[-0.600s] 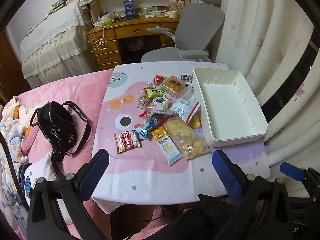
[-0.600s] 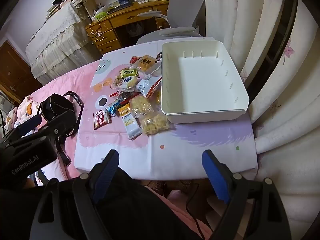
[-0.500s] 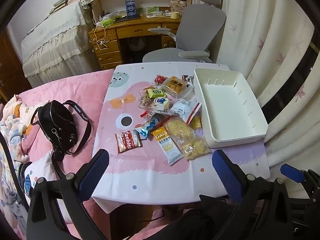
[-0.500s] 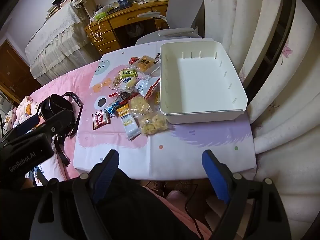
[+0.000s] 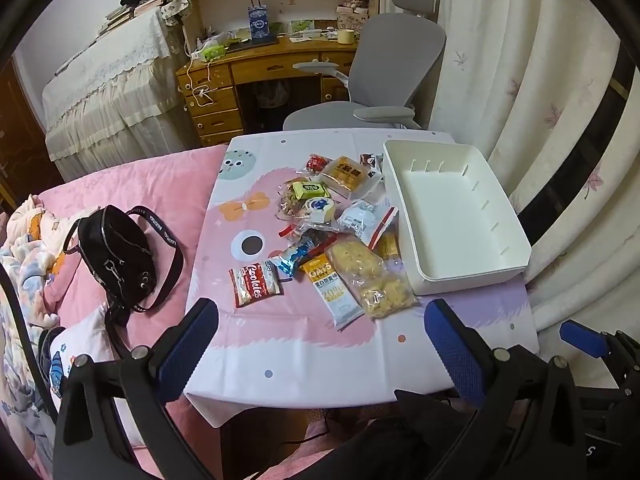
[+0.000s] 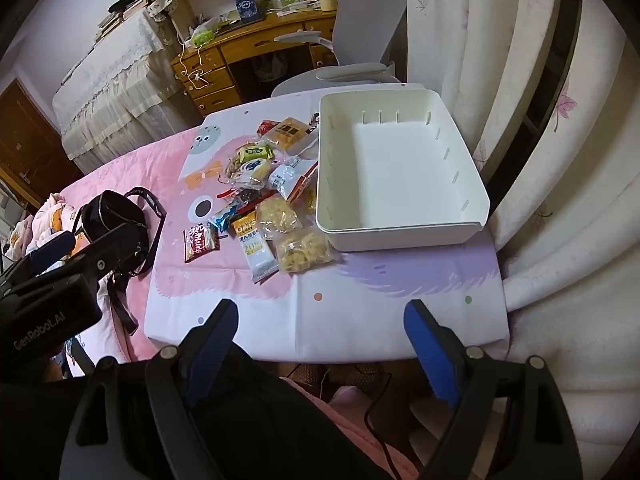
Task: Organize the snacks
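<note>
Both of your tools are above the near edge of the counter [image 5: 320, 360] and carry nothing. The left hand-held gripper [image 5: 320, 344] has its jaws spread wide, and the right hand-held gripper [image 6: 320, 344] is spread too, with only the cloth seen between the blue pads. No snack is touched yet, so I judge the step in hand is the first reach.

The snacks lie in one loose heap in the middle of the counter, just to the left of the white bin [image 5: 516, 240], which is empty. Some packets overlap. The clear bags of yellow biscuits [image 5: 368, 276] lie against the near corner of the bin, and the oat bar [image 5: 332, 292] lies just beside them, partly under their edge.

You should begin with a packet that lies free. The red cookie packet [image 5: 256, 284] is alone at the left edge of the heap, so it suits your left tool. For the right one, the biscuit bags are nearest to the bin.

Come down over the middle of a packet and close across its short side. The wrappers look slippery and soft, so a grip on a corner may slide off. Lift it clear over the wall of the bin before you let go, and place the packets flat so they do not pile up.
</note>
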A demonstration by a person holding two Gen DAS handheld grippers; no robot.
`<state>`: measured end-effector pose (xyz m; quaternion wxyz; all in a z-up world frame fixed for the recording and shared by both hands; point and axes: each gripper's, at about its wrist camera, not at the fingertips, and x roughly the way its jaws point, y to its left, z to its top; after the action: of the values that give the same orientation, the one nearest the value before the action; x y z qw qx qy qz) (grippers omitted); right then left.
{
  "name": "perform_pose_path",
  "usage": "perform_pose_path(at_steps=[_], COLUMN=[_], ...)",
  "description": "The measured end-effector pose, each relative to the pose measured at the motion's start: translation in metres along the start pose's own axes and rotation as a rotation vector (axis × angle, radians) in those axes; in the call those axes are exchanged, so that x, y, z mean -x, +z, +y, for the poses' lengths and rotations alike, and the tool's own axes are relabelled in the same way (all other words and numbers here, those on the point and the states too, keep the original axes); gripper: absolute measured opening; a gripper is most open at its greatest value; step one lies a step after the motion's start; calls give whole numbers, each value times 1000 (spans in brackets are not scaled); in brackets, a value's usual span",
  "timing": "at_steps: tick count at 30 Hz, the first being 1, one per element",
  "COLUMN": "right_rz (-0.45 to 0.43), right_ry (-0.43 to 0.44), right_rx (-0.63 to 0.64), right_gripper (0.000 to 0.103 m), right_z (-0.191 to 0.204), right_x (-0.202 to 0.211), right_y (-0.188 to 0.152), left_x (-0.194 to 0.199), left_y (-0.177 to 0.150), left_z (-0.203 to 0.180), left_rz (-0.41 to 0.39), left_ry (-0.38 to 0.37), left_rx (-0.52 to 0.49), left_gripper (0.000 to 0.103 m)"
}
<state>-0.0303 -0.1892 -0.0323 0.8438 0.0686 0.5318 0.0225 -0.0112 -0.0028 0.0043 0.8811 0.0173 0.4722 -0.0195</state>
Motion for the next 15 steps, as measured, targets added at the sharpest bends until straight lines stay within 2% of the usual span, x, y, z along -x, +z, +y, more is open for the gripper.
perform_pose_path(at_steps=[15], right_rz=[-3], right_ry=[0], right_rx=[-10], right_gripper=[86], right_z=[-6], right_x=[-2], right_y=[-3], left_x=[9], left_y=[-6], left_z=[-10], left_rz=[-2], left_ry=[16], left_rx=[-24], left_gripper=[102])
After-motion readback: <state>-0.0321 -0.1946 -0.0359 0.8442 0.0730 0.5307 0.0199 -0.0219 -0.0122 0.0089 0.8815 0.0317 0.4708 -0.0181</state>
